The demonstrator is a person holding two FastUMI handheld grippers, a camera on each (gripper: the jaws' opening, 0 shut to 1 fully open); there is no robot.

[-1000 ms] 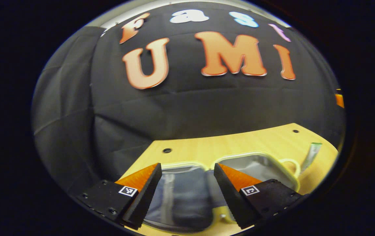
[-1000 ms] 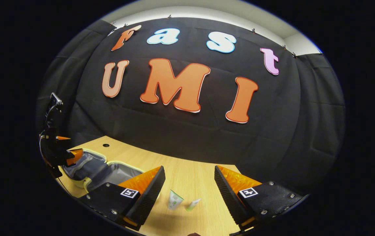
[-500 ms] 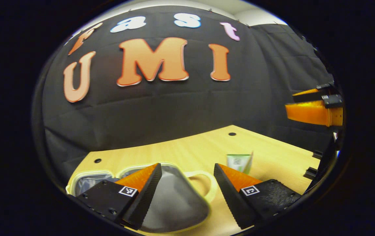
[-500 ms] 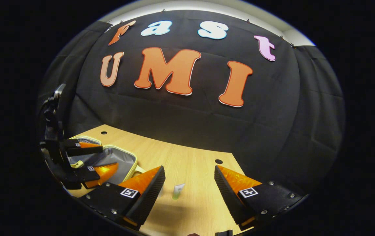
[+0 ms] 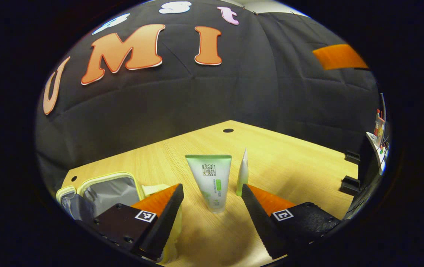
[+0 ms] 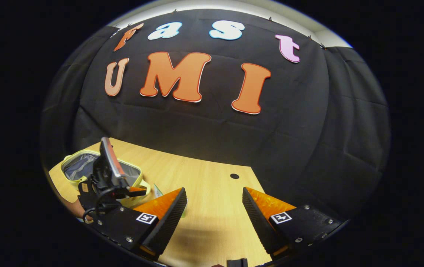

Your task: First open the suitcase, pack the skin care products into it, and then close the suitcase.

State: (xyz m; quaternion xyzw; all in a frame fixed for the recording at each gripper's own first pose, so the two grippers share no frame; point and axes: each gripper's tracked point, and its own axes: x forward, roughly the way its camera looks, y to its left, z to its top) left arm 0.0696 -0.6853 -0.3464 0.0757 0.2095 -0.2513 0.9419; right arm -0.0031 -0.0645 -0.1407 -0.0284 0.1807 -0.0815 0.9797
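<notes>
I am looking out along my left gripper (image 5: 212, 213). Its two fingers are spread wide apart and they hold nothing. Right between them, a bit farther off, stands a white and green tube of skin cream (image 5: 210, 180). It stands on its cap with the flat end up, and my fingers do not touch it. Just beside it, on its right, stands a second, thinner tube (image 5: 242, 173), seen from its edge. Both tubes stand on the light wooden table (image 5: 290, 167).

The little suitcase (image 5: 102, 191) lies on the table to the left of the tubes, partly behind my left finger. It is open. It has a pale yellow rim and grey lining inside. I see nothing packed in the part that shows.

My right gripper (image 6: 214, 215) is also spread wide and holds nothing. It hangs over a bare bit of table. From this side I see the left gripper (image 6: 113, 185) low on the left, in front of the open suitcase (image 6: 75, 167). A small bit of a green tube (image 6: 157, 190) peeks out just behind my right gripper's left finger.

There is a round hole (image 6: 234, 176) in the table near the far edge.
</notes>
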